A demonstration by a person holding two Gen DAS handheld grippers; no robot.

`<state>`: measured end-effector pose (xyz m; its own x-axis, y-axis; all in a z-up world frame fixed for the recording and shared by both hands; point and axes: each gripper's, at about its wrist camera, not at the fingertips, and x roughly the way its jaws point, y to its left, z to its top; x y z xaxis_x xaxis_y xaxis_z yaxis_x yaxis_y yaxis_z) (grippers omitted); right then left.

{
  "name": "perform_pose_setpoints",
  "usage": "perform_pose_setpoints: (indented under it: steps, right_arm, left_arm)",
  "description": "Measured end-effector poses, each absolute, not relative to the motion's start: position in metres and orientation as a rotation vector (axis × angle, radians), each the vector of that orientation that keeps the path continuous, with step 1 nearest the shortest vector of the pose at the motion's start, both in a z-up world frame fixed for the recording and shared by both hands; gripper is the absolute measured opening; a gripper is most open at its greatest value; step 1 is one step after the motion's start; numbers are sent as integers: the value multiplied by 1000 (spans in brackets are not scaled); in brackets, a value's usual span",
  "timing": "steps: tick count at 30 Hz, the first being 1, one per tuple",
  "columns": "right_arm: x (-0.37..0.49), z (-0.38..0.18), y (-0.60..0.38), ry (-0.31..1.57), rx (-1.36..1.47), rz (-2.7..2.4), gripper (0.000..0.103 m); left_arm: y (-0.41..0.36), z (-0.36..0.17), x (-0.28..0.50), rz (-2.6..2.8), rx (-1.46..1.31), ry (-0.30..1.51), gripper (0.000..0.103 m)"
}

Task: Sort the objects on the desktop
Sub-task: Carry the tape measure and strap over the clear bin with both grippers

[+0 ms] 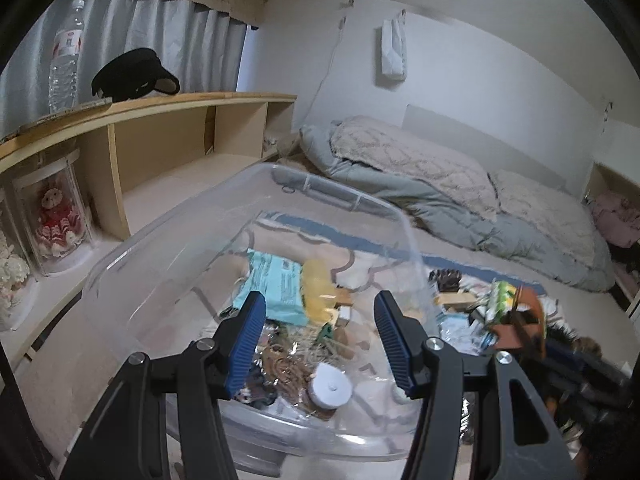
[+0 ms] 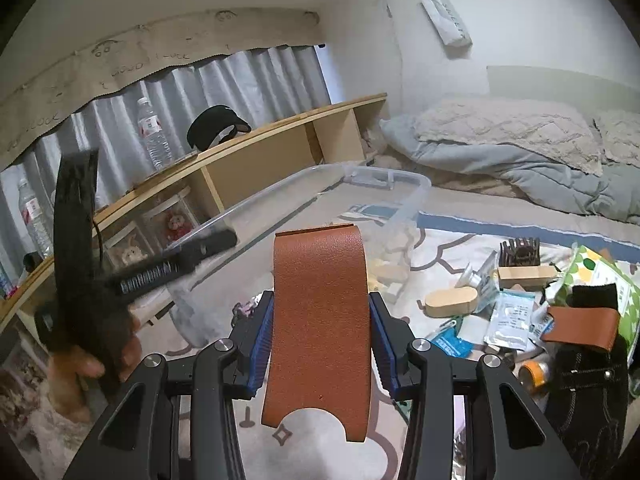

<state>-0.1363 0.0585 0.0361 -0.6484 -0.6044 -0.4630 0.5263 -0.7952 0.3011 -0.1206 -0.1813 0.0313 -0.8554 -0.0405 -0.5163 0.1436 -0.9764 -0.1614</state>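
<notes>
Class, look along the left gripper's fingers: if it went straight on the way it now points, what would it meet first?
Probably the clutter inside the clear plastic bin. The left gripper stands open over it, aimed at the teal packet and yellow item. Depth is unclear.

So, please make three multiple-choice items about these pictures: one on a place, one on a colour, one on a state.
1. Where does the white round roll lie?
A. inside the clear plastic bin
B. on the wooden shelf
C. on the quilt

2. What colour is the leather piece in the right gripper?
A. green
B. orange-brown
C. white

3. What is the state of the left gripper?
A. shut on a bottle
B. open and empty
C. shut on a packet

Answers:
1. A, it lies among the bin's contents.
2. B, its grained surface is orange-brown.
3. B, nothing is between the fingers.
</notes>
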Motion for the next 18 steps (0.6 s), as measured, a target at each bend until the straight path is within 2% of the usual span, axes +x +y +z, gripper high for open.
perform_pose_setpoints:
  steps: [8, 13, 16, 18]
  right_arm:
    - [-161, 49, 34, -210, 776, -2343, 45]
    - [-179, 54, 12, -239, 816, -2317, 45]
    - [-189, 52, -2, -268, 861, -2299, 45]
    - [-197, 50, -11, -278, 891, -2290, 45]
  left_arm:
    - [-190, 12, -124, -2915, 837, 269, 57]
    - [-205, 11, -115, -2921, 769, 318, 57]
    - [-220, 14, -105, -2920, 668, 368, 77]
    - [-230, 17, -100, -2908, 632, 396, 77]
